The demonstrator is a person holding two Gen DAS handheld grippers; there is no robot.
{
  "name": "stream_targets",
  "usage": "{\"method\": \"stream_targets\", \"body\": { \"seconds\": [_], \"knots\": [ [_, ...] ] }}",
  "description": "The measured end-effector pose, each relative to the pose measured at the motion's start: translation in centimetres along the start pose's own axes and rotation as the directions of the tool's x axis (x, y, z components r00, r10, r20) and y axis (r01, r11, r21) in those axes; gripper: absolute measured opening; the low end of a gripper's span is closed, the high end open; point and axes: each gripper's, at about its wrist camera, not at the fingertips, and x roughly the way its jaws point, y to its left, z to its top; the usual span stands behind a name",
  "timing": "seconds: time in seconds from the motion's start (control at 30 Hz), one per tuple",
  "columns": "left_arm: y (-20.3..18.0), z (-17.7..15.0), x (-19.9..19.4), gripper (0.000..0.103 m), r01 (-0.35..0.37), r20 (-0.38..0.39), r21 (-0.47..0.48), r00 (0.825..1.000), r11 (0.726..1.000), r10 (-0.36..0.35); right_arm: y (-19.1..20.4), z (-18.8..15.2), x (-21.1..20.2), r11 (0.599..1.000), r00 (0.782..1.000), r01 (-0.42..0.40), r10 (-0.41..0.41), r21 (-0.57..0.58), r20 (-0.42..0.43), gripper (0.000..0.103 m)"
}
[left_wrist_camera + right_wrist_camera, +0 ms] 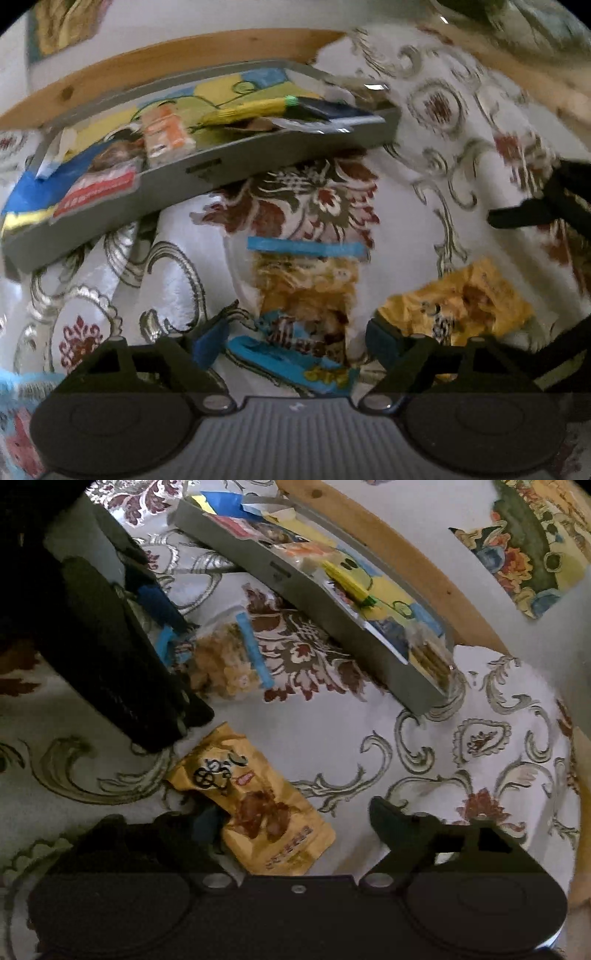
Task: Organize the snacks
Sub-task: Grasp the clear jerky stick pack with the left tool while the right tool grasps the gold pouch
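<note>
A clear snack bag with blue edges (303, 295) lies on the patterned cloth, its near end between the fingers of my open left gripper (295, 343). To its right lies a yellow-brown snack pouch (461, 306). In the right wrist view that pouch (258, 805) lies between the fingers of my open right gripper (291, 819), close to the left finger. The clear bag (229, 661) shows further back, with the left gripper (162, 627) over its end. A grey tray (266, 162) holds several snack packets; the same tray (332, 602) runs diagonally in the right wrist view.
A floral white cloth (369, 746) covers the surface. A wooden edge (184, 59) runs behind the tray, with a white wall beyond. A blue and pink packet (18, 424) lies at the left wrist view's lower left. The right gripper's finger (524, 214) reaches in from the right.
</note>
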Motion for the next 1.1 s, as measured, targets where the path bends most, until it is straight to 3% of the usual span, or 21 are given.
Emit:
{"method": "stream_targets", "body": {
  "seconds": [0.13,0.23,0.6,0.77,1.1],
  "knots": [
    [0.0,-0.1,-0.1,0.082,-0.009,0.002,-0.012,1.0,1.0,0.009,0.7,0.2,-0.3,0.998,0.999,-0.041,0.041,-0.037,0.0,0.045],
    [0.1,-0.1,-0.3,0.076,-0.004,-0.008,-0.005,1.0,1.0,0.004,1.7,0.2,-0.5,0.995,0.999,-0.046,0.046,-0.085,0.001,0.029],
    [0.5,-0.5,-1.6,0.067,0.021,-0.041,-0.005,0.999,1.0,-0.021,2.9,0.2,-0.7,0.992,1.0,-0.003,0.003,-0.13,0.005,0.023],
    [1.1,-0.9,-3.4,0.066,0.024,-0.013,-0.079,1.0,0.997,-0.025,3.2,0.3,-0.7,0.992,1.0,0.021,-0.019,-0.125,0.017,0.022],
    [2.2,-2.0,-5.5,0.065,-0.019,-0.038,-0.2,0.999,0.98,0.011,4.0,0.7,-2.3,0.985,0.994,0.078,-0.065,-0.152,0.088,0.019]
  ]
}}
